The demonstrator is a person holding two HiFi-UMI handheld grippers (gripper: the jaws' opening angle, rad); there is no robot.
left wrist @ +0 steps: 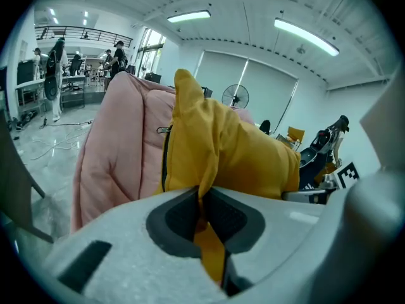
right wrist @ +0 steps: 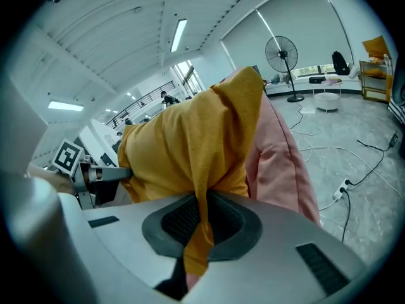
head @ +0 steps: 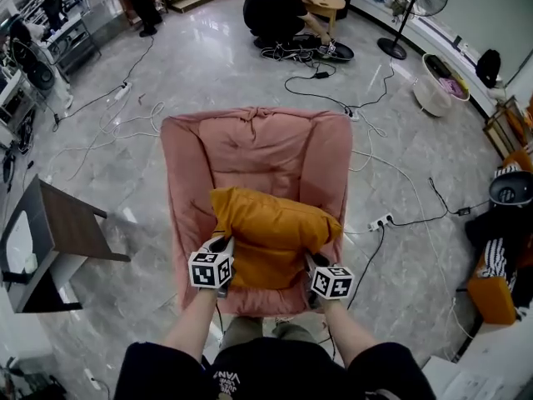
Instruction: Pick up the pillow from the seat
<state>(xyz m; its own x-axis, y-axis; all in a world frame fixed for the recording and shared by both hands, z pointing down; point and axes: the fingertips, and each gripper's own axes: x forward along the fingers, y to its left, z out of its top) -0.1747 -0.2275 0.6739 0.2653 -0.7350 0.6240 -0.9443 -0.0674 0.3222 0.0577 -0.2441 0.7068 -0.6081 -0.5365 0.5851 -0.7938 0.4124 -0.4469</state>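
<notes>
While both grippers are clamping its near corners, the mustard-yellow pillow [head: 271, 223] is sitting over the front part of the pink armchair [head: 250, 144].

Left gripper [head: 223, 247]: its 2 jaws are pinching a fold of yellow fabric at the pillow's left corner. In the left gripper view, cloth is trailing down between the dark pads [left wrist: 180, 217].

Right gripper [head: 311, 262]: its 2 jaws are likewise squeezing a fabric fold at the pillow's right corner.

The pillow is bunching upward between the 2 grips. Its lower edge is possibly resting on the seat cushion, though the head view is not settling this.

Beyond the chair, cables [head: 358, 98] are lying across the glossy floor [head: 208, 65], and 1 pedestal fan [head: 414, 7] is standing at the far right.
</notes>
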